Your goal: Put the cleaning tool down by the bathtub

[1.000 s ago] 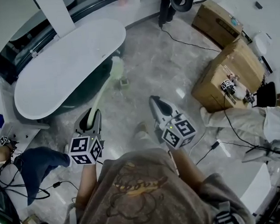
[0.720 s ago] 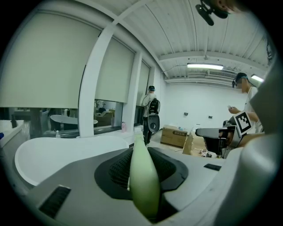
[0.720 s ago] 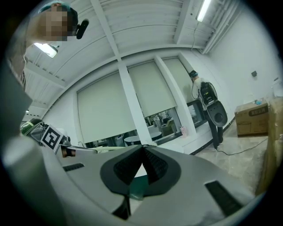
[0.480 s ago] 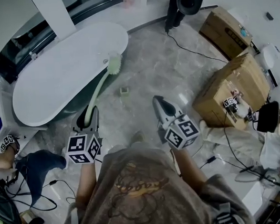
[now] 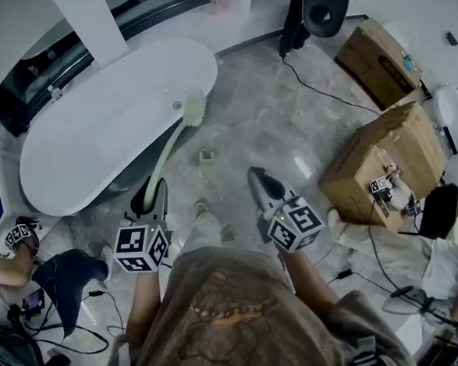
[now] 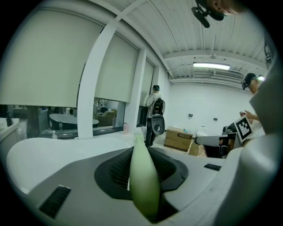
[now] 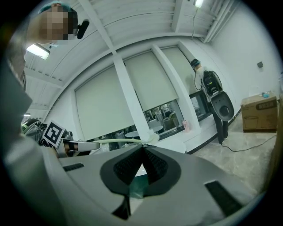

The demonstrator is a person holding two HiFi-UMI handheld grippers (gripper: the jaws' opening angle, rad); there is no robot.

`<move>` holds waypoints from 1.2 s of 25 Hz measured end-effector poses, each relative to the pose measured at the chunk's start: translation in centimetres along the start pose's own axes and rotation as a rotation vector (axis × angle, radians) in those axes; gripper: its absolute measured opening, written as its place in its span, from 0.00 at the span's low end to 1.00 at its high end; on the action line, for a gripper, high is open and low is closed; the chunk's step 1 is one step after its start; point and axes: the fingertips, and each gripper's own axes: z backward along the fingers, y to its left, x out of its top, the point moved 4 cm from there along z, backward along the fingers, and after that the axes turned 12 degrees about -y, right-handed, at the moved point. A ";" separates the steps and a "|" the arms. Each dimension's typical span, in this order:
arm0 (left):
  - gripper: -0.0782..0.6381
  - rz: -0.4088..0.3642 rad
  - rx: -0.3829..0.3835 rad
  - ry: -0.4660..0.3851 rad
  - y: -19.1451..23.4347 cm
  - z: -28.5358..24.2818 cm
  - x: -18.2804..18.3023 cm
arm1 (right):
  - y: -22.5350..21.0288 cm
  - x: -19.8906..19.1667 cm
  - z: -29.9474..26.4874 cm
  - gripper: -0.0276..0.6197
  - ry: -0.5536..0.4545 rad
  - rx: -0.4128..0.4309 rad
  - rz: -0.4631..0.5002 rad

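Note:
My left gripper (image 5: 153, 193) is shut on the handle of a pale green long-handled brush (image 5: 168, 147). The handle runs up and away from me, and its bristled head (image 5: 193, 109) hangs by the near right rim of the white bathtub (image 5: 93, 141). In the left gripper view the green handle (image 6: 143, 176) sits clamped between the dark pads and points straight ahead. My right gripper (image 5: 258, 176) hovers to the right over the marble floor, shut with nothing in it. The right gripper view shows the closed tips (image 7: 142, 148), with the brush (image 7: 124, 141) beyond them.
A small green object (image 5: 206, 156) lies on the floor near the tub. Cardboard boxes (image 5: 383, 156) stand at the right, with cables (image 5: 324, 89) trailing across the floor. A seated person (image 5: 55, 269) is at the left. A white pillar (image 5: 89, 24) rises behind the tub.
The person carrying the grippers has stepped forward, so the tub sits slightly nearer. The brush stays clamped in the left gripper, its head now at the tub's rim. The right gripper stays shut.

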 end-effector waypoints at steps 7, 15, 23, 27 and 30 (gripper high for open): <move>0.26 0.002 -0.029 -0.004 3.6 -6.0 1.6 | -1.7 1.6 -6.4 0.04 -0.018 -0.013 0.015; 0.26 -0.012 -0.071 -0.007 6.8 -11.4 2.6 | -3.2 2.5 -11.8 0.04 -0.051 -0.032 0.038; 0.26 -0.010 -0.075 -0.008 7.9 -14.9 2.9 | -5.0 3.0 -15.5 0.04 -0.046 -0.030 0.042; 0.26 0.000 -0.061 -0.004 7.8 -16.7 3.2 | -6.5 3.7 -17.0 0.04 -0.041 -0.009 0.039; 0.26 0.001 -0.049 0.000 7.8 -17.8 3.0 | -7.5 3.8 -17.9 0.04 -0.032 0.005 0.040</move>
